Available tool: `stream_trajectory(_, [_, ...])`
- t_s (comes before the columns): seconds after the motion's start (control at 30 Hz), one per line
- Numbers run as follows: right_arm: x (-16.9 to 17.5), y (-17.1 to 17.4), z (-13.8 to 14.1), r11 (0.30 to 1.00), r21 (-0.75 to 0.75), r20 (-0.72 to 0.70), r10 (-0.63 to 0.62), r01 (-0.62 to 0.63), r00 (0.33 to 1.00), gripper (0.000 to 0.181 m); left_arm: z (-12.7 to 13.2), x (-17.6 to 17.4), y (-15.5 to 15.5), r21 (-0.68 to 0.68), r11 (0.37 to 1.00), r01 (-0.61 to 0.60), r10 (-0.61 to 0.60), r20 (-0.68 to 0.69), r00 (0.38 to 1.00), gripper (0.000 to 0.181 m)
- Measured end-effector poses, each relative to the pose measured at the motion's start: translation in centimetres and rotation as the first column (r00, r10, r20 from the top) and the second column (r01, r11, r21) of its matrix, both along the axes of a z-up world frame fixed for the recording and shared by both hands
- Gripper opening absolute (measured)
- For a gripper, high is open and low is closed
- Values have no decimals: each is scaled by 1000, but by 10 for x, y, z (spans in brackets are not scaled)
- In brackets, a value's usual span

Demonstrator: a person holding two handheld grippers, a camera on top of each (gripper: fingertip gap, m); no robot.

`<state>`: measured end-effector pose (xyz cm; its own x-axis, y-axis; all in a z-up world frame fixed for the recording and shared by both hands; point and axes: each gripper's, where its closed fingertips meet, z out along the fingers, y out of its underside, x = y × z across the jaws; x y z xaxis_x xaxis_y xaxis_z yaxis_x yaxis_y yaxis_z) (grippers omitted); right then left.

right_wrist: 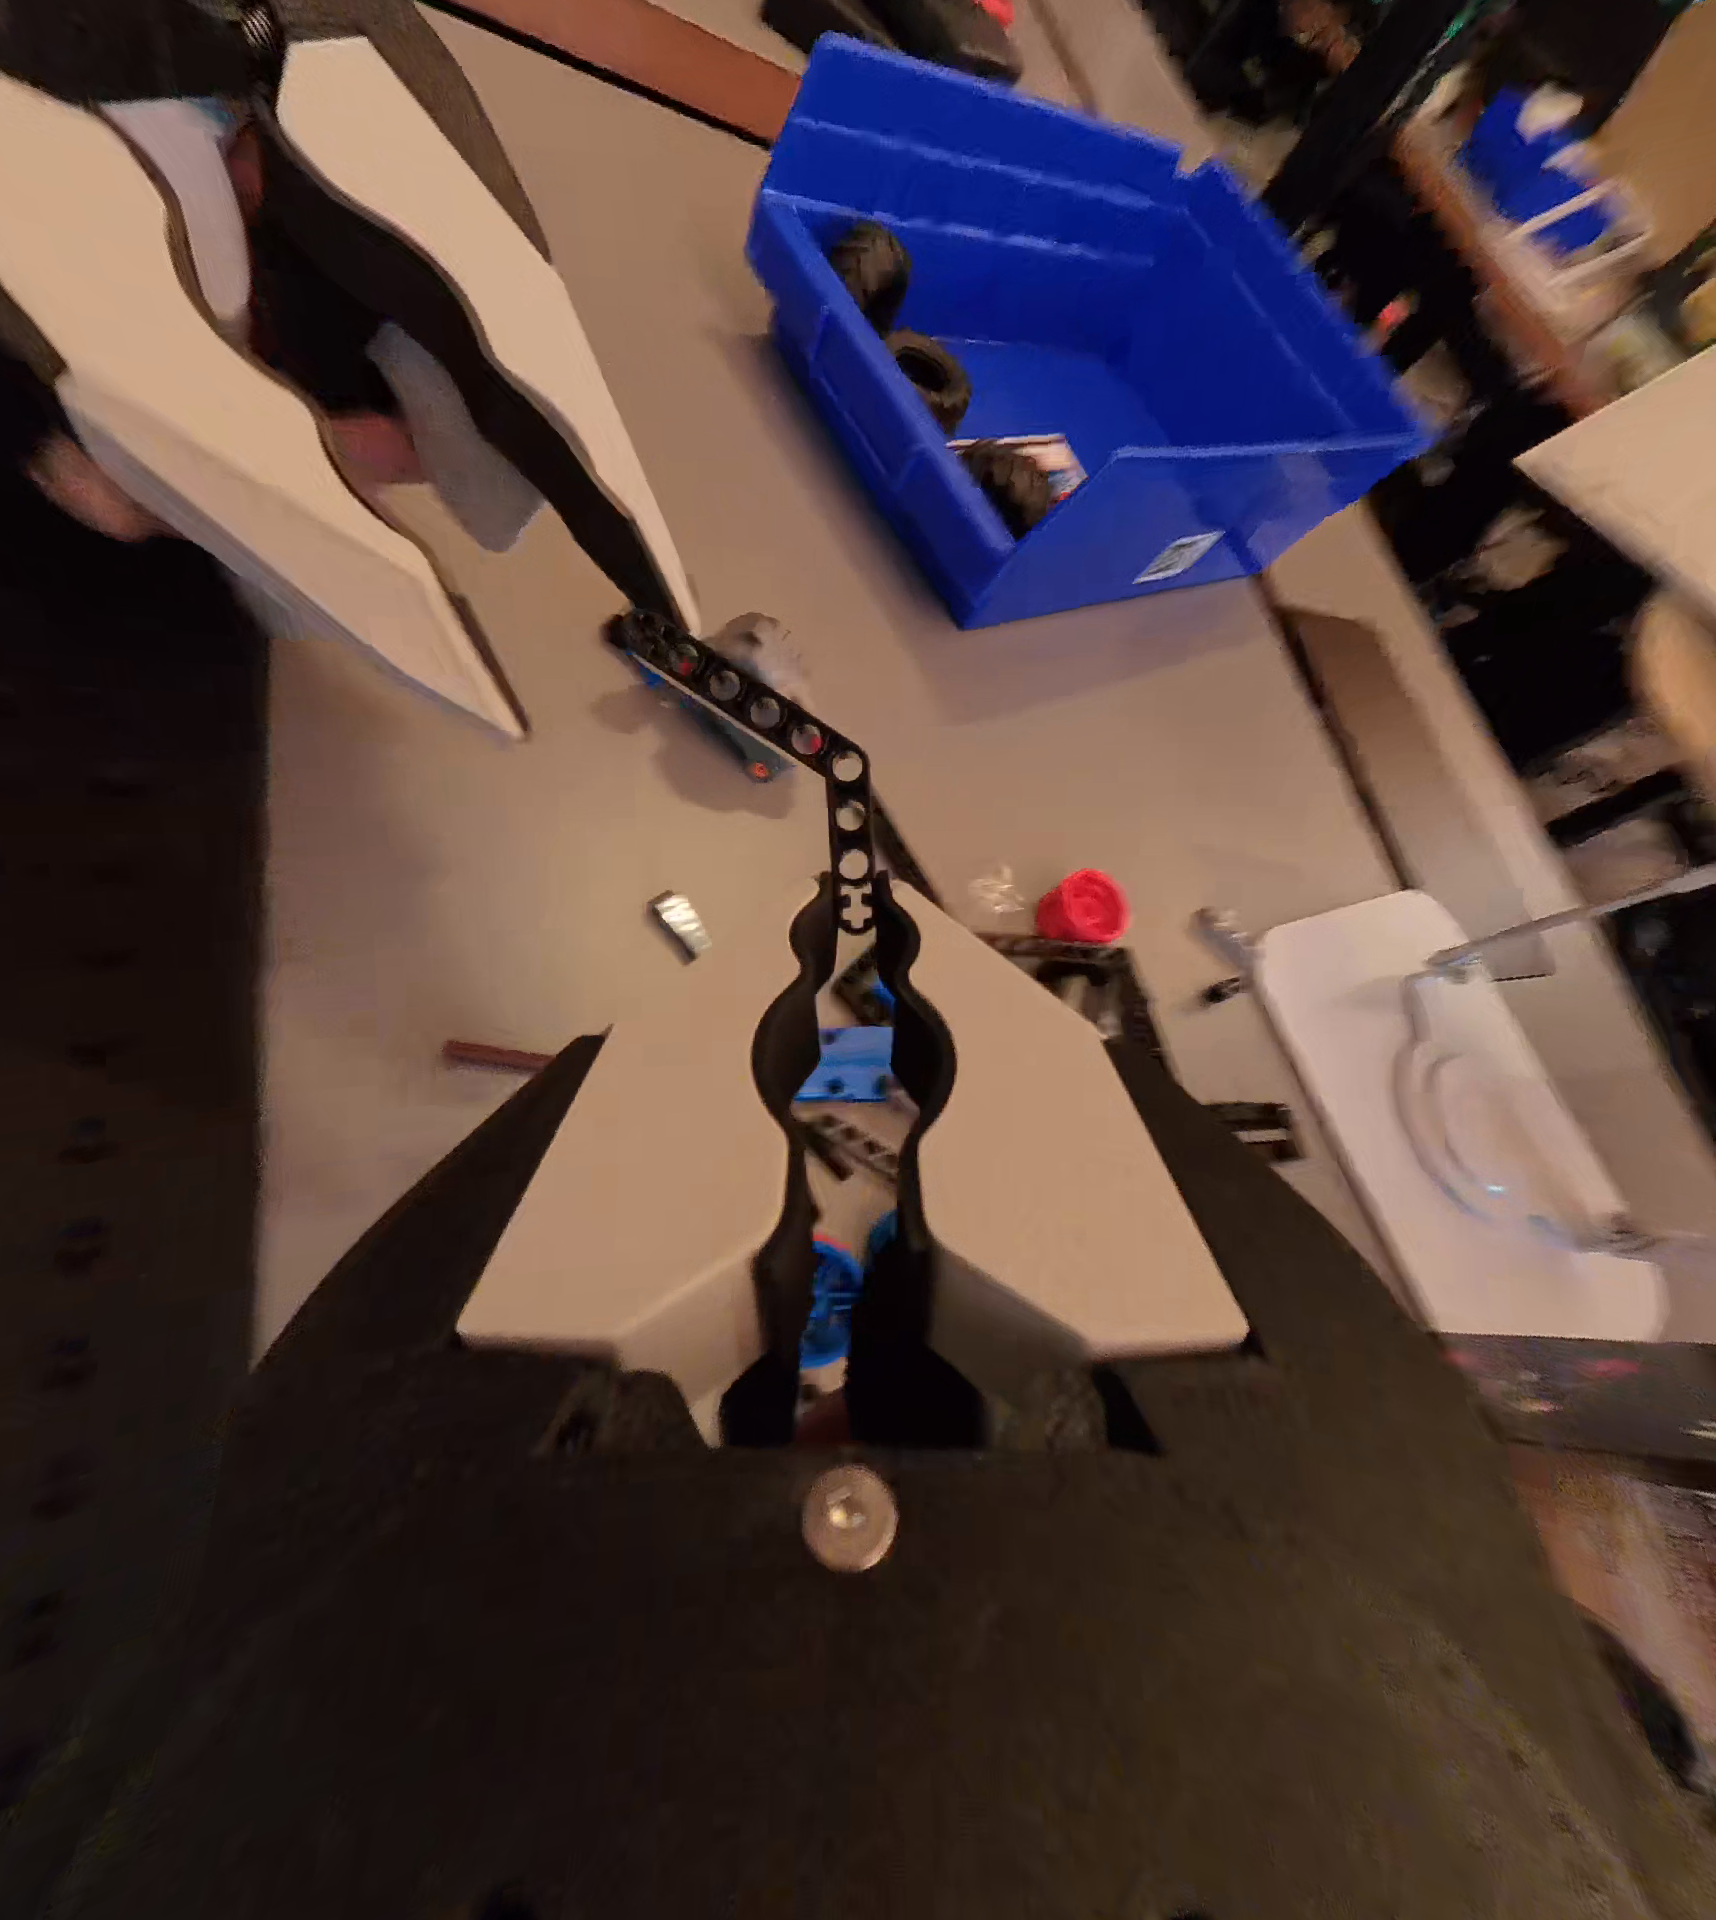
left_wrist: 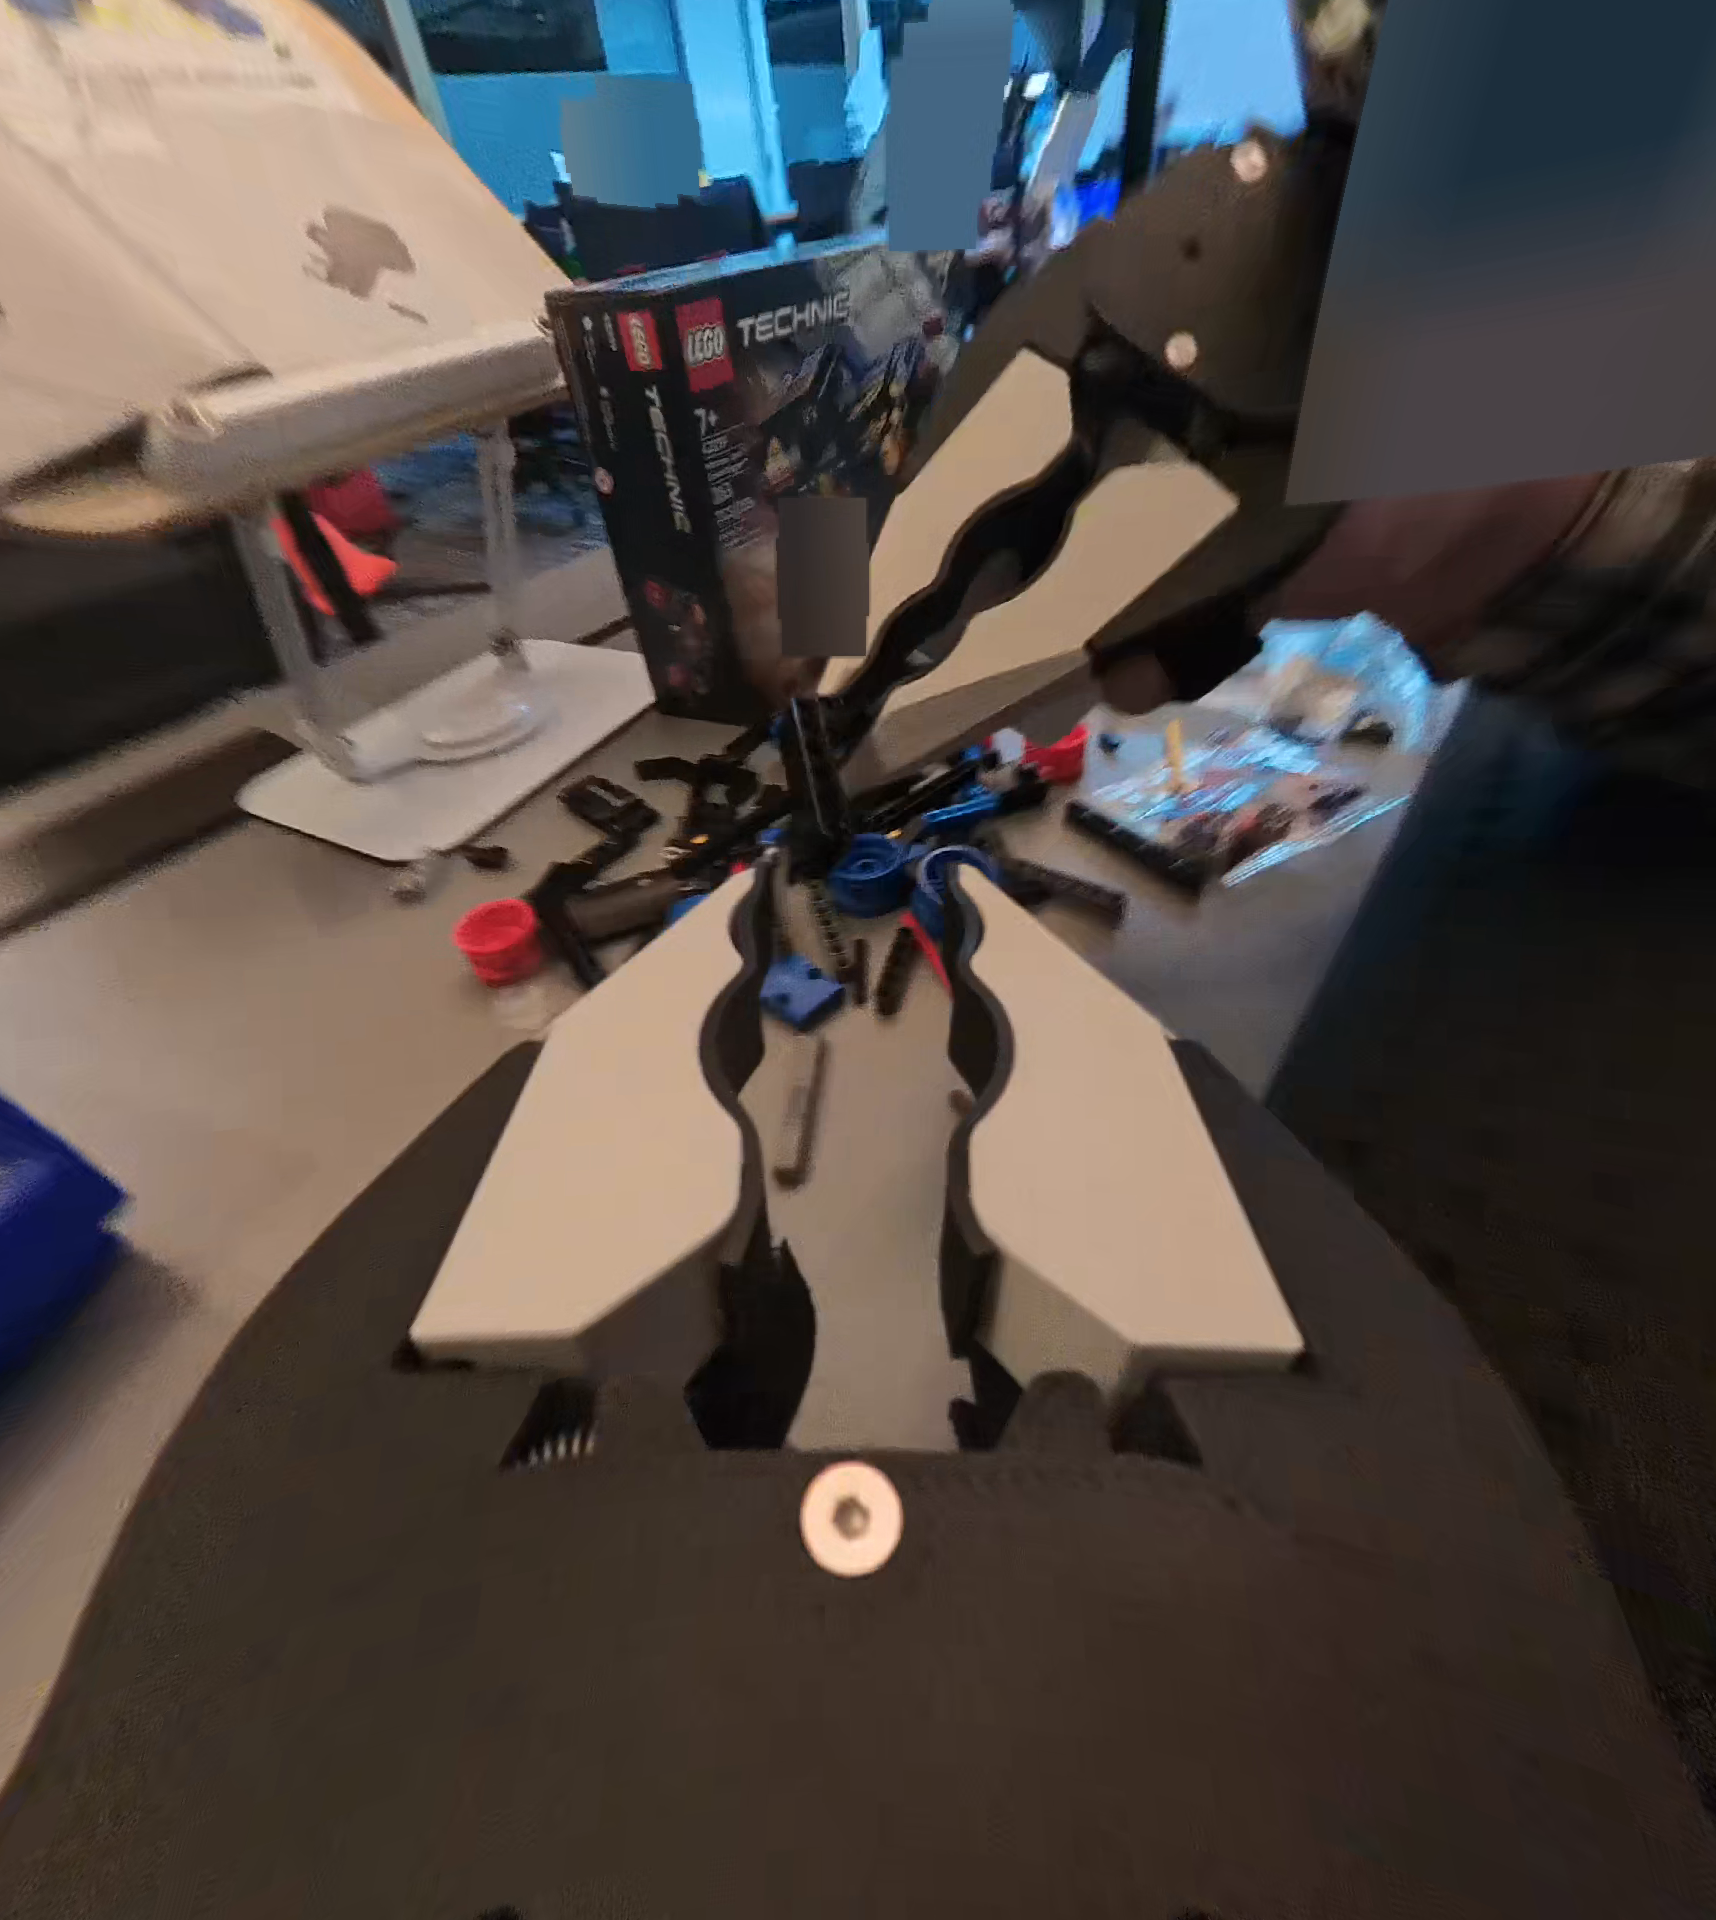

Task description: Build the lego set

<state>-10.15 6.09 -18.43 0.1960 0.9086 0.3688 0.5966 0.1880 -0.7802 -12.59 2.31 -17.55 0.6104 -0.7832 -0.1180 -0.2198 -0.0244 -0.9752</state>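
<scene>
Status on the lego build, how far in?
Early. Done: nothing assembled is visible. In hand: right gripper is shut on a bent black beam; left gripper is open. Left: loose parts on the table and tires in the blue bin.

grippers 2 (left_wrist: 859,883) (right_wrist: 854,904) | blue bins 1 (right_wrist: 1093,260) | black tyres in bin 3 (right_wrist: 869,270) | set boxes 1 (left_wrist: 729,468)

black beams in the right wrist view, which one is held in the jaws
The bent black beam, its end pinched in the right gripper; the other black beams lie loose on the table.
</scene>
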Motion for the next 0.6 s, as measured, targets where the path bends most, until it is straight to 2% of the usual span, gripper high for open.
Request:
stream_trajectory(0.07, [-3,-7,-3,994,-105,-18,31,-33,999,4,-7,2,4,91,995,-41,55,-146,988,10])
stream_trajectory(0.13, [-1,-8,-6,987,-157,-13,29,-31,999,5,-13,1,8,99,993,-67,87,-214,973,1])
stream_trajectory(0.3, [-2,-9,-3,993,-113,-23,41,-43,999,5,-12,-5,11,-61,995,-77,73,-71,995,0])
stream_trajectory(0.4, [-1,-5,4,999,-27,-35,33,-34,999,20,-4,-11,11,-172,984,-50,66,89,994,0])
stream_trajectory(0.47, [0,-4,5,999,43,-10,29,-29,1000,23,1,-16,12,-197,980,-30,64,164,984,0])
stream_trajectory(0.5, [0,-5,6,997,69,-3,36,-36,999,22,3,-17,11,-183,983,-26,58,170,984,0])
stream_trajectory(0.6, [4,1,-5,993,118,73,-3,-5,997,16,-12,-22,12,-158,984,-82,89,37,995,0])
